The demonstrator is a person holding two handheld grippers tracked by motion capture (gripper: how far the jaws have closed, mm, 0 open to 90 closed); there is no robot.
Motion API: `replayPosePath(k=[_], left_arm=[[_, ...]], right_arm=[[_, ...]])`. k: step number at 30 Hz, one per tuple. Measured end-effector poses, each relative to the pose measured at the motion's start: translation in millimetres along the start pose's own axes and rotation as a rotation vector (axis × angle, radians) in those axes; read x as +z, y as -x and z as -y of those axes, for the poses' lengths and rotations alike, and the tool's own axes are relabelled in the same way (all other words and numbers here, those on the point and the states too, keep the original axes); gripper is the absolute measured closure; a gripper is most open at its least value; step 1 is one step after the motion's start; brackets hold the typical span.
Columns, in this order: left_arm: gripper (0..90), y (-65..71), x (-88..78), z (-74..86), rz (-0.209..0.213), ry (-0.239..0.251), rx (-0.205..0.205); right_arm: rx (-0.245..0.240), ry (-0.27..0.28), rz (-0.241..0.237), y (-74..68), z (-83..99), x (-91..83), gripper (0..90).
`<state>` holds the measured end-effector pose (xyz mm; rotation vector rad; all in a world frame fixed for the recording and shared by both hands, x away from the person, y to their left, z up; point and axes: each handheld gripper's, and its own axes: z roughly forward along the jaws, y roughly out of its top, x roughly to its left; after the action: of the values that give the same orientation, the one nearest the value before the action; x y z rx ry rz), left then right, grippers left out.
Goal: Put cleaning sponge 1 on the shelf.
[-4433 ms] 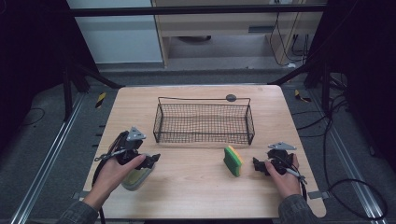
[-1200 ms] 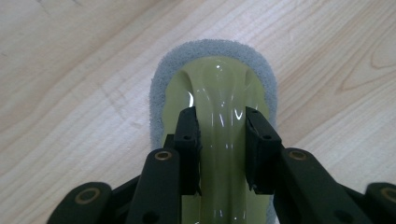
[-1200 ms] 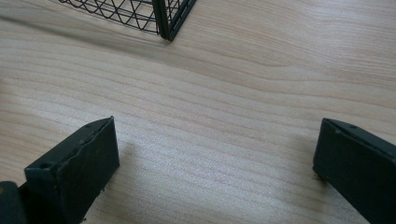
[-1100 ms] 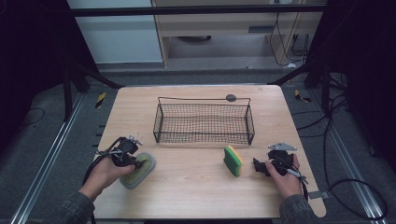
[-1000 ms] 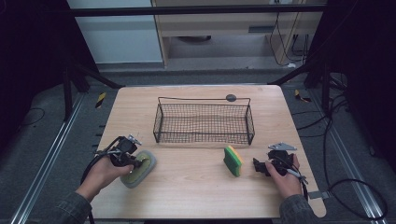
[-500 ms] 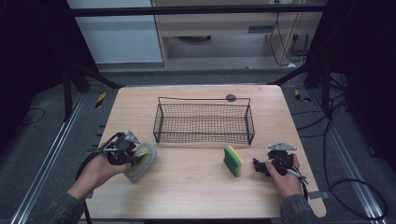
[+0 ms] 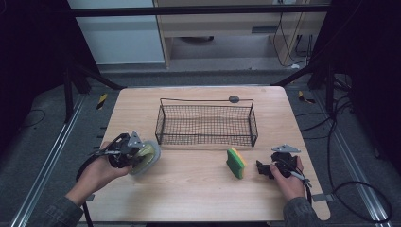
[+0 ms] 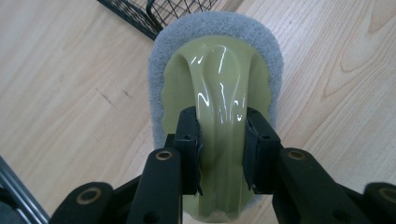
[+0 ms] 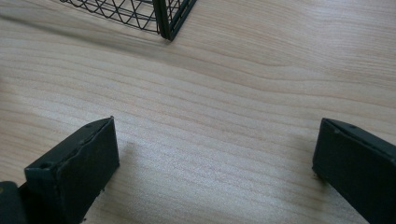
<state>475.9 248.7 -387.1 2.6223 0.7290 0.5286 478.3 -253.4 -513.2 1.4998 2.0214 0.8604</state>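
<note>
High view overhead, facing forward-down; gripper views close, sharing basket [image 7: 206,124] corner.

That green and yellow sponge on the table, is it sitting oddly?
Yes. The sponge stands on its narrow edge rather than lying flat, just in front of the wire basket. Nothing looks spilled or broken.

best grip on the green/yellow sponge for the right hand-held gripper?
Across its two broad faces. The sponge stands on its long edge, narrow side up, beside the right hand-held gripper, whose jaws are open wide over bare table. Come in low from the right, one jaw on the yellow face and one on the green; the thin upright slab fits between them.
</note>
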Motion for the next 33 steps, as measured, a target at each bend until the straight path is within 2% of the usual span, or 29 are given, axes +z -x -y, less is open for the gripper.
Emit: replayPosePath(k=[1,6,7,16,20,25,27,33], left_arm=[[70.0,0.4,-2.9,-1.1,-0.013,0.016,0.009],[70.0,-2.9,-10.8,-7.1,-0.023,0.028,0.033],[70.0,-6.9,-15.9,-11.0,-0.028,0.044,0.040],[70.0,-22.6,-27.8,-30.2,-0.077,0.065,0.086],[70.0,-31.2,-36.6,-44.0,-0.107,0.097,0.107],[70.0,-35.4,-42.6,-56.7,-0.124,0.092,0.132],[70.0,-38.5,-44.9,-65.8,-0.138,0.084,0.158],[70.0,-46.3,-42.9,-81.0,-0.147,0.071,0.178]], right_arm=[[0.000,0.000,0.000,-0.1,0.1,-0.1,0.6],[0.001,0.000,-0.001,-0.2,0.3,-0.4,0.6],[0.001,0.000,-0.001,-0.2,0.4,-0.5,0.6],[0.004,0.000,-0.003,-0.4,0.5,-0.6,0.6],[0.004,0.000,-0.004,-0.3,0.5,-0.7,0.6],[0.001,0.000,-0.005,-0.2,0.7,-0.8,0.6],[0.001,-0.001,-0.006,-0.2,0.7,-0.9,0.6],[-0.001,-0.003,-0.007,0.0,0.7,-0.9,0.5]])
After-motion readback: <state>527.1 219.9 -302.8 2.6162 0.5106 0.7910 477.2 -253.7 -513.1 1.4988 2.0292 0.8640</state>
